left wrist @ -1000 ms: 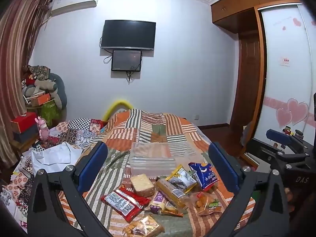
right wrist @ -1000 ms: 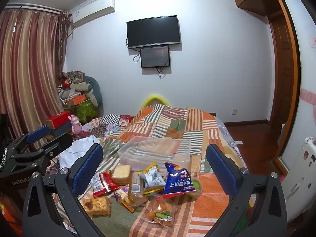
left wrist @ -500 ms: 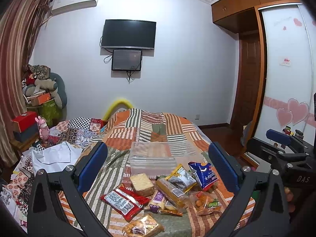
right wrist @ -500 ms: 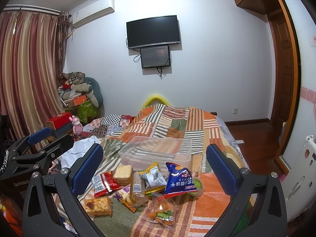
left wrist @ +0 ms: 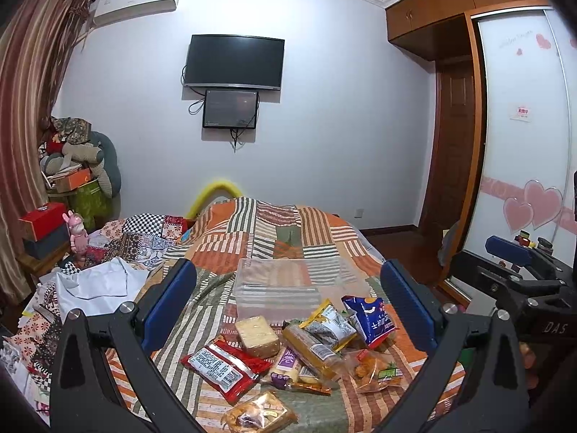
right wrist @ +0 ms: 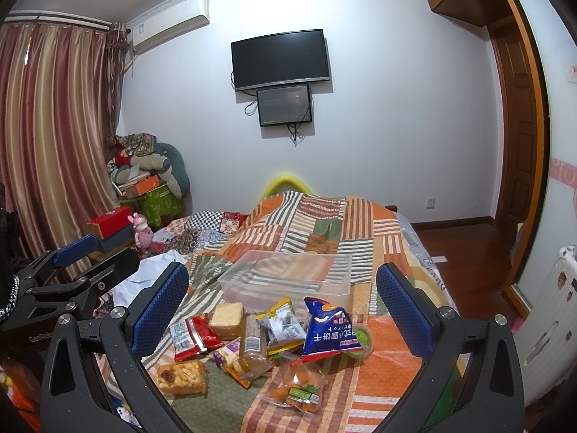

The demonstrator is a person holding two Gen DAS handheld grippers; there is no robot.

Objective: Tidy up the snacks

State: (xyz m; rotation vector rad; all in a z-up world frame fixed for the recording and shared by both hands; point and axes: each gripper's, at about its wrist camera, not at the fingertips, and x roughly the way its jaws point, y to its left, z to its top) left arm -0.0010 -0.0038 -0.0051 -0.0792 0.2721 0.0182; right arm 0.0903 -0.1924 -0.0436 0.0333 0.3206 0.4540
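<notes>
Green cup [right wrist: 361, 339] half hidden behind blue bag [right wrist: 326, 328].

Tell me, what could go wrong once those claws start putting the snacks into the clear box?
The snacks overlap in a heap, so closing on the blue chip bag might drag the small green cup tucked beside it. The clear box sits on a soft patchwork quilt, so a push on its rim may tip or slide it. Thin wrappers like the red packet lie flat and could slip from an open claw.

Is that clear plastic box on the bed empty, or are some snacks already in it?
Empty. Through the clear box only the striped bedspread shows, and all the snack packets lie on the bed in front of it.
</notes>
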